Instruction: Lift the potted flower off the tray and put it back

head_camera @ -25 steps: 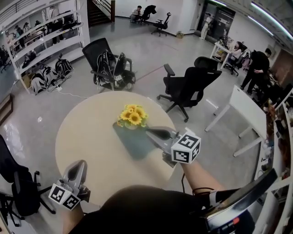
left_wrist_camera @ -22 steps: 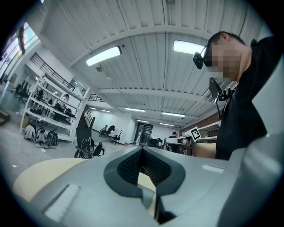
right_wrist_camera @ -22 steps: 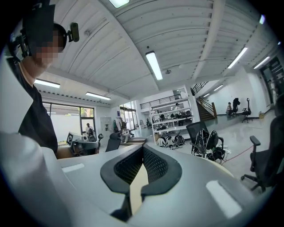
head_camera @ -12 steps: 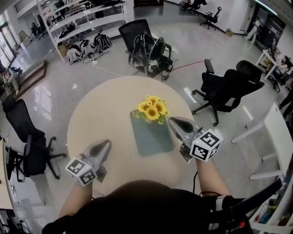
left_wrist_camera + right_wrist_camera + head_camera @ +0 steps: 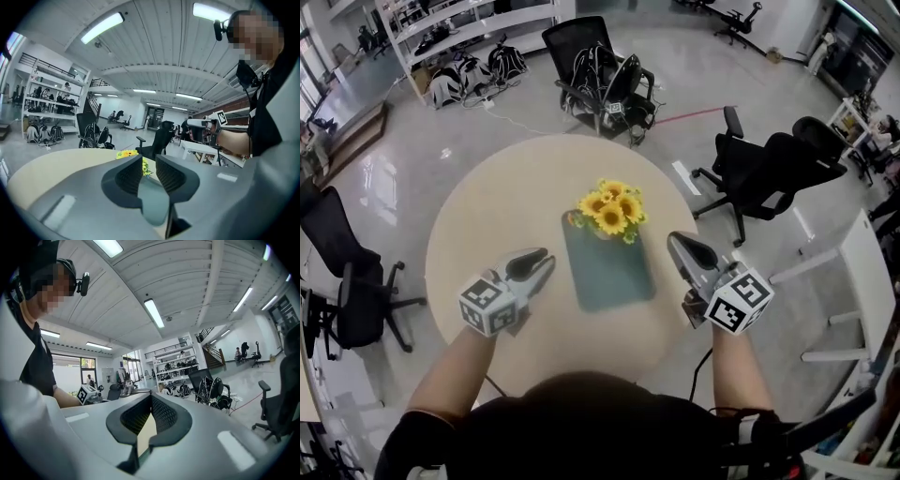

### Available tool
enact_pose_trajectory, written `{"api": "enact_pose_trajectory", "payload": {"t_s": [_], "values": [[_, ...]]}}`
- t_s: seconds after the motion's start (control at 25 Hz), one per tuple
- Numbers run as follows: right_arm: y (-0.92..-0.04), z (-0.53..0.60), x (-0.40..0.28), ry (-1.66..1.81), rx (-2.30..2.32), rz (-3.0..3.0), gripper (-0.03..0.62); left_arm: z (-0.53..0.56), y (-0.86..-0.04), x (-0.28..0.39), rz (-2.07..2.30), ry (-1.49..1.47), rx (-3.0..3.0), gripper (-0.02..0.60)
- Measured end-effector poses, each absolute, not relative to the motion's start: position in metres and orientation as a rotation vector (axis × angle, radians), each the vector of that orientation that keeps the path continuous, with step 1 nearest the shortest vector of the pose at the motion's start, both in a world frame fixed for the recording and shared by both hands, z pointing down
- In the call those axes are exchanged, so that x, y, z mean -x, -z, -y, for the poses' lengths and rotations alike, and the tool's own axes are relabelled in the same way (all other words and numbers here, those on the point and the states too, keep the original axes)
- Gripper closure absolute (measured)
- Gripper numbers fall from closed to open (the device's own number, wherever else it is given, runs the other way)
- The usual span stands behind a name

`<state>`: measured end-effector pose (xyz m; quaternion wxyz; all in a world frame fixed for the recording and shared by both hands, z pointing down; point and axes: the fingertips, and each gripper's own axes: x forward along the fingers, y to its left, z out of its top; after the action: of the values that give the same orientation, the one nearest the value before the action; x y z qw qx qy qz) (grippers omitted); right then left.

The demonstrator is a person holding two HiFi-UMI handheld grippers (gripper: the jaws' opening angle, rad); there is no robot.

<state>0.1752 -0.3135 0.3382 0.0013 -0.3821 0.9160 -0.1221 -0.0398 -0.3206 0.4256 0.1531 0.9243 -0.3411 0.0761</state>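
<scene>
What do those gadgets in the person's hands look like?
Each hand holds a smooth grey shell, the left gripper and right gripper, tapering to two dark ribbed pads. Each carries a white cube with black square markers. The person wears a black top.

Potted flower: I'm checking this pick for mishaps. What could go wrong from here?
The potted flower stands at the far end of the tray; a nudge could push it off.
The jaws of the left gripper have just been opening, nothing between them, but stand narrowly apart; they might topple it.
Its blooms hide the pot from above, so jaws may catch stems.
</scene>
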Motion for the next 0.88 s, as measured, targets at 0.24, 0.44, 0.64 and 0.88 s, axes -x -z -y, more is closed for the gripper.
{"api": "enact_pose_trajectory", "payload": {"t_s": [0.24,0.44,0.64,0.88], "values": [[-0.345,0.320,-0.186,0.385,1.224,-2.872,0.580,0.349,-0.481,0.008,0.928,-0.327,-2.625,0.396],[-0.358,0.333,-0.194,0.402,1.221,-2.873,0.580,0.378,-0.534,-0.018,0.900,-0.449,-2.591,0.274],[-0.380,0.339,-0.199,0.431,1.205,-2.872,0.580,0.395,-0.596,-0.041,0.852,-0.533,-2.527,0.139],[-0.399,0.348,-0.206,0.468,1.185,-2.869,0.580,0.413,-0.631,-0.064,0.874,-0.627,-2.508,0.054]]}}
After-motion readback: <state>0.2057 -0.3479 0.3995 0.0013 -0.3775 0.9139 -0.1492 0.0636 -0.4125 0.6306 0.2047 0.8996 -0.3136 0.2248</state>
